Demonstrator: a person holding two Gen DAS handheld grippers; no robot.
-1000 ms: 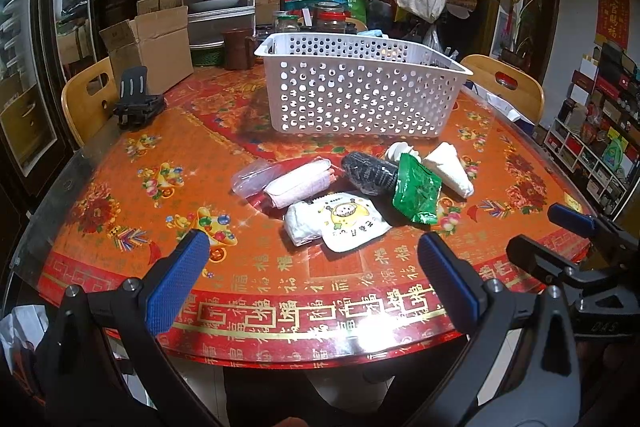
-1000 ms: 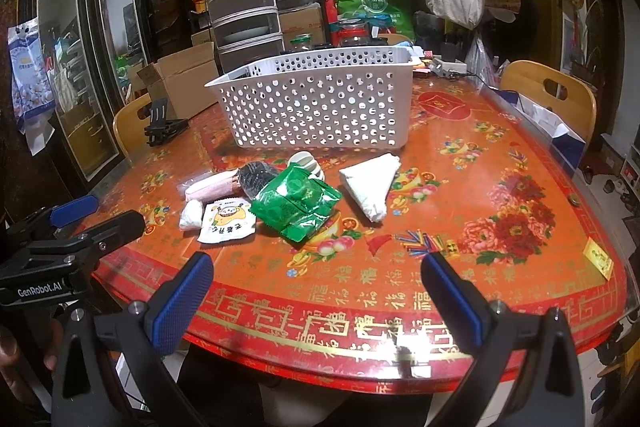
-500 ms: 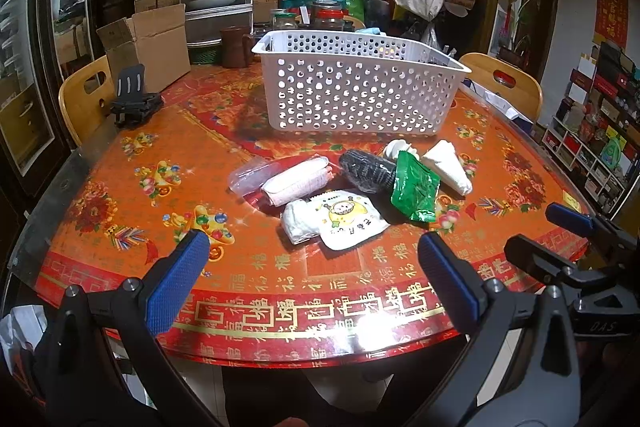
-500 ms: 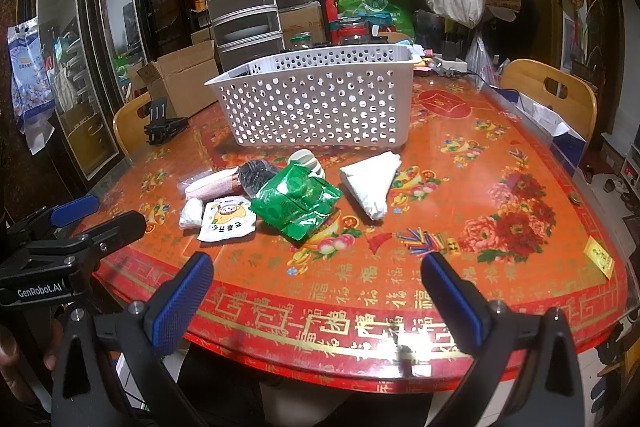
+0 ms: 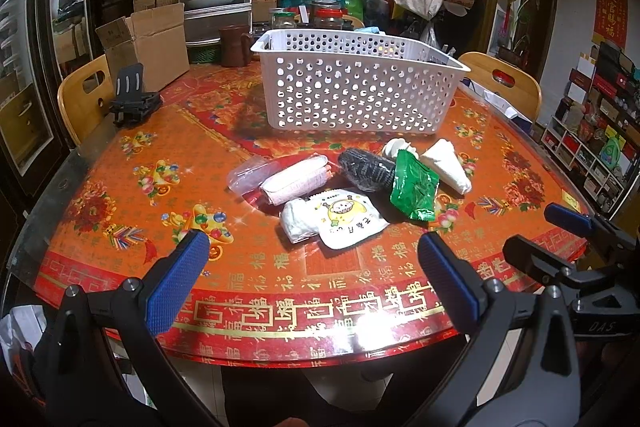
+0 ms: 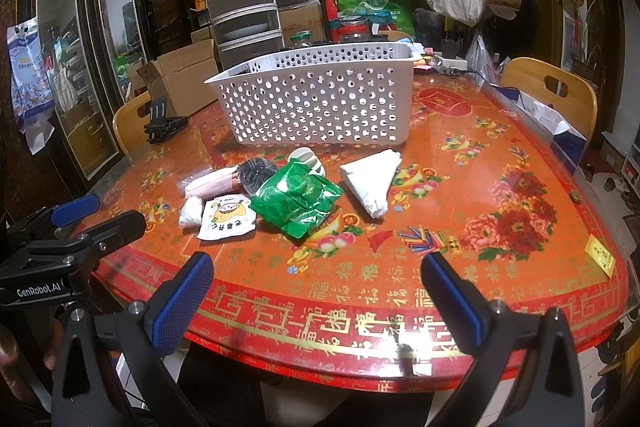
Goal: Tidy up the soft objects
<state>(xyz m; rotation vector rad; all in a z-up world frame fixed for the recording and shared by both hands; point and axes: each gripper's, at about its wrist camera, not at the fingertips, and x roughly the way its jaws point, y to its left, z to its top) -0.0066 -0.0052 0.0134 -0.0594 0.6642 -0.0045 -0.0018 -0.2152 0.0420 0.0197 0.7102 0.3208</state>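
Soft packets lie in a loose cluster on the table (image 5: 120, 155), all just in front of the white basket (image 5: 356, 87), which serves as the landmark. Farthest left of the basket's front wall is a clear bag holding a pink roll (image 5: 294, 179); nearer the table edge sit a small white bundle (image 5: 296, 221) and, touching it, a white pouch (image 5: 348, 221) printed with a cartoon child and a line of characters too small to read. Right of the pink roll is a black mesh bundle (image 5: 366, 169), then a green foil packet (image 5: 414, 185) leaning against it, a small white roll (image 5: 396, 149) behind, and a white folded cloth (image 5: 448, 165) at the right end of the cluster.

The left gripper (image 5: 312, 279) hangs over the near table edge with its blue pads spread wide, nothing between them. The right gripper (image 6: 316, 291) is likewise spread and empty, near the same edge. In the right wrist view the left tool's body reads "GenRobot.AI"; in the left wrist view the right tool's body shows "DAS".

The table's border repeats gold 福 characters. Between the cluster and the near edge there is bare cloth; right of the folded cloth the table is open out to a yellow tag (image 6: 600, 255) by the rim. Left of the basket a black stand (image 5: 132, 99) sits near the table's far-left edge, well apart from the packets.
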